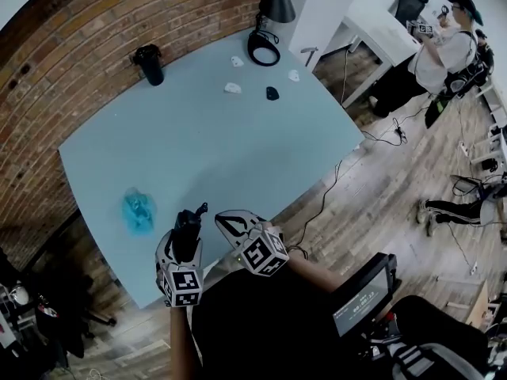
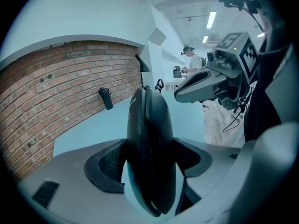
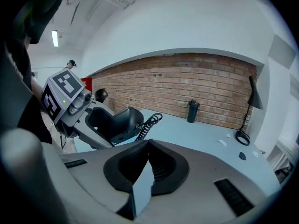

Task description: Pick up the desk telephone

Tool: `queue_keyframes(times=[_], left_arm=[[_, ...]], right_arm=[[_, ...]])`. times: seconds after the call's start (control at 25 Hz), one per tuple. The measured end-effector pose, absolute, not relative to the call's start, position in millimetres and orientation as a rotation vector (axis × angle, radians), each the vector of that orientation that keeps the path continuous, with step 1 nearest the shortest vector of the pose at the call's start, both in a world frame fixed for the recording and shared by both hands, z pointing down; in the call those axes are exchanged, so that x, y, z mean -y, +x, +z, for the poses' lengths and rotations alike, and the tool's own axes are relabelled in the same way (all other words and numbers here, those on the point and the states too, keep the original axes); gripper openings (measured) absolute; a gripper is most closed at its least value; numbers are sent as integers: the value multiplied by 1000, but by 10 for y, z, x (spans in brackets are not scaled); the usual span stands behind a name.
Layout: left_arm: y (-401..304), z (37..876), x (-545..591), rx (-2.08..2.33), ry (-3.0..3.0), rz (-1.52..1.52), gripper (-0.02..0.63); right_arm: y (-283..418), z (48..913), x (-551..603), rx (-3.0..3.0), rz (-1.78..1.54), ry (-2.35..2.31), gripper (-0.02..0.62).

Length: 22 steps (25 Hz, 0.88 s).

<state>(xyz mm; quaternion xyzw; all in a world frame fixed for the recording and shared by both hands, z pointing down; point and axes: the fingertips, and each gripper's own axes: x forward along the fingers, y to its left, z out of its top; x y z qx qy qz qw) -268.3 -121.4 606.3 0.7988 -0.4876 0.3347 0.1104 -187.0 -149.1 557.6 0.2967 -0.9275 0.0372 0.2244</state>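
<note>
Grips the handset (image 2: 150, 125) in the left claw (image 2: 150, 171), pads pressed tight on its two flanks, seam edge facing that claw's camera. Probably taken across the thin way because that offers the pads flatter faces and checks any roll. Holds it just over the near edge of the counter (image 1: 222, 149), close to the body. Looks lifted rather than resting, though cannot quite rule out contact underneath from the head view.

Parks the right claw (image 3: 145, 161) just beside it on the right, closed down to a sliver with nothing between the pads, only a strip of counter visible through the slit. Seems idle, likely on standby, since one claw should be enough for a piece like this.

Lies lengthwise along the left claw's own line, pointing away from the body toward the far edge and the brick wall (image 1: 119, 22). Presents, in the right gripper view, a cupped end close to the pads and the coiled cord (image 3: 148, 122) leaving the forward end in loose loops. Shows no telephone base in any view, so cannot say where the cord leads.
</note>
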Motion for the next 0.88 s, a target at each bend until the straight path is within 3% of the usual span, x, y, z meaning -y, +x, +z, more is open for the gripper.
queue_keyframes(times=[0.88], left_arm=[[-3310,5543,1359,1685,2352,629,341]], right_arm=[[-2510,5301,1543,2624,71,718,14]])
